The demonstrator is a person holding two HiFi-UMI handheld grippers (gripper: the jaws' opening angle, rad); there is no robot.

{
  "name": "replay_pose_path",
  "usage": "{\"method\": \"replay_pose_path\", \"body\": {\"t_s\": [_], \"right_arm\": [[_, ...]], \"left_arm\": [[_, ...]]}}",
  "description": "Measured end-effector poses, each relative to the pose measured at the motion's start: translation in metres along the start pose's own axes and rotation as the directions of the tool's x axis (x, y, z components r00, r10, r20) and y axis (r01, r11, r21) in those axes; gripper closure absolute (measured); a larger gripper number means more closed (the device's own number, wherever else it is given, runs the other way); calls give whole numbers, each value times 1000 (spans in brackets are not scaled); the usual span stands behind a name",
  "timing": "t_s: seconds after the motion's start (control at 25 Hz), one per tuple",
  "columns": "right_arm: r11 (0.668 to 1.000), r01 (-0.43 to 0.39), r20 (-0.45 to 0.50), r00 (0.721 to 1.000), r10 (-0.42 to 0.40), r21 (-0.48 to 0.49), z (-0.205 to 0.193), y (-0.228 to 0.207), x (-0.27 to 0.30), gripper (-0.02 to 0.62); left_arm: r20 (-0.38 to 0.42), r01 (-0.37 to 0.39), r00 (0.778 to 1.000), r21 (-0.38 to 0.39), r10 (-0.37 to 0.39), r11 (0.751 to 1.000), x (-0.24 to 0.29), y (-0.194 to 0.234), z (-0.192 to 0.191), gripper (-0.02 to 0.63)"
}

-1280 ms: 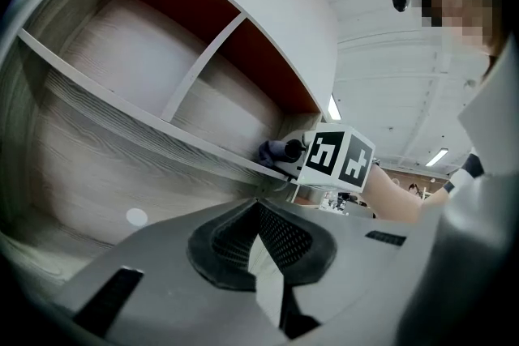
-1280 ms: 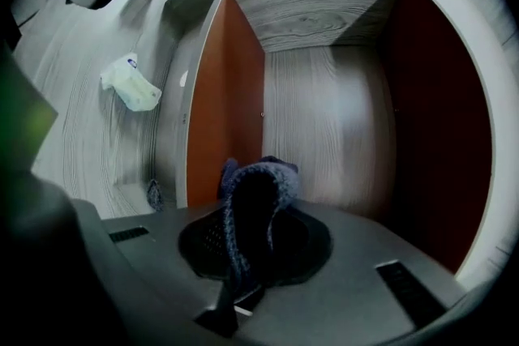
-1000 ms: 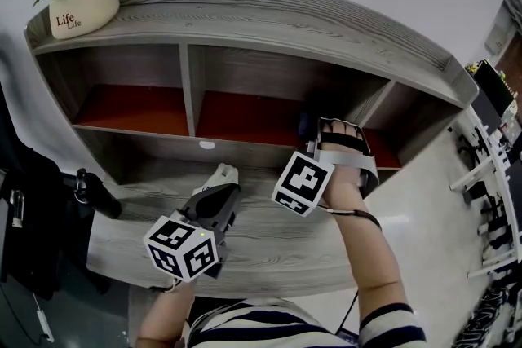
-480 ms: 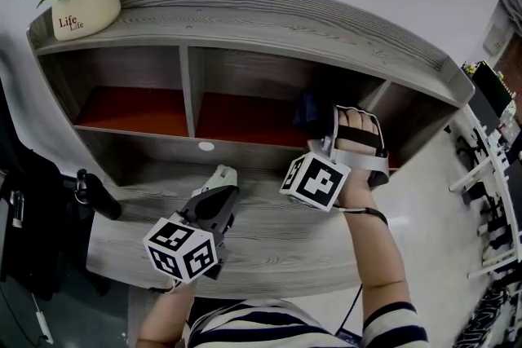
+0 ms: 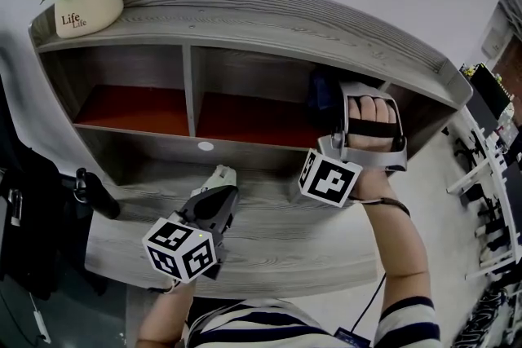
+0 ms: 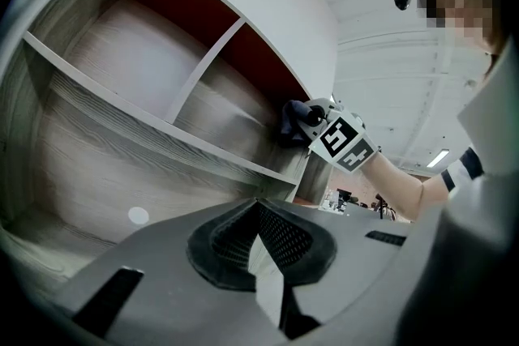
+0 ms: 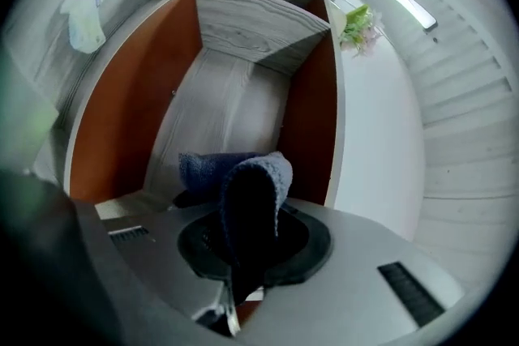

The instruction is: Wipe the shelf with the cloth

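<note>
The grey wooden shelf [image 5: 245, 22] has red-brown inner panels and several compartments. My right gripper [image 5: 336, 112] reaches into the right end of the middle compartment [image 5: 245, 122], shut on a dark blue cloth [image 5: 322, 98]. In the right gripper view the cloth [image 7: 243, 174] folds over the shut right gripper [image 7: 243, 231], with the compartment's back wall [image 7: 235, 109] ahead. From the left gripper view the cloth [image 6: 292, 119] presses against the compartment's inner corner. My left gripper [image 5: 222, 175] rests low over the bottom ledge [image 5: 269, 232], shut and holding nothing [image 6: 256, 211].
A cream flower pot [image 5: 86, 2] stands on the shelf's top left. A vertical divider [image 5: 188, 90] splits the upper compartments. A dark handle-like object [image 5: 98, 193] sticks out at the left. Metal racks [image 5: 489, 175] stand on the floor to the right.
My right gripper has carried the cloth up and to the right along the middle compartment, toward its right wall. The left gripper has stayed where it was.
</note>
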State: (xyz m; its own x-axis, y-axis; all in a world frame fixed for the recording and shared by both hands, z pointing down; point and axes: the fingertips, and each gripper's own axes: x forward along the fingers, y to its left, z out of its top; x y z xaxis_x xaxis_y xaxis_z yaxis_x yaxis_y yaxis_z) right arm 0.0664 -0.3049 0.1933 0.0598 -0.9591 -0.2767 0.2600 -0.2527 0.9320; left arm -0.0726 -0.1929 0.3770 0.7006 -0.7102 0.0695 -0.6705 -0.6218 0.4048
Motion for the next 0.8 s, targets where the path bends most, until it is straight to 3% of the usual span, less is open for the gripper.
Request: {"method": "replay_pose_path", "body": {"t_s": [0.4, 0.8], "right_arm": [[970, 35, -45, 998, -47, -240, -14, 3, 5, 551], [933, -142, -177, 980, 87, -330, -31, 26, 15, 551]], "left_arm": [[-3, 6, 1000, -9, -6, 1000, 1, 2, -2, 591], [-1, 6, 1000, -22, -6, 1000, 1, 4, -3, 591]]}}
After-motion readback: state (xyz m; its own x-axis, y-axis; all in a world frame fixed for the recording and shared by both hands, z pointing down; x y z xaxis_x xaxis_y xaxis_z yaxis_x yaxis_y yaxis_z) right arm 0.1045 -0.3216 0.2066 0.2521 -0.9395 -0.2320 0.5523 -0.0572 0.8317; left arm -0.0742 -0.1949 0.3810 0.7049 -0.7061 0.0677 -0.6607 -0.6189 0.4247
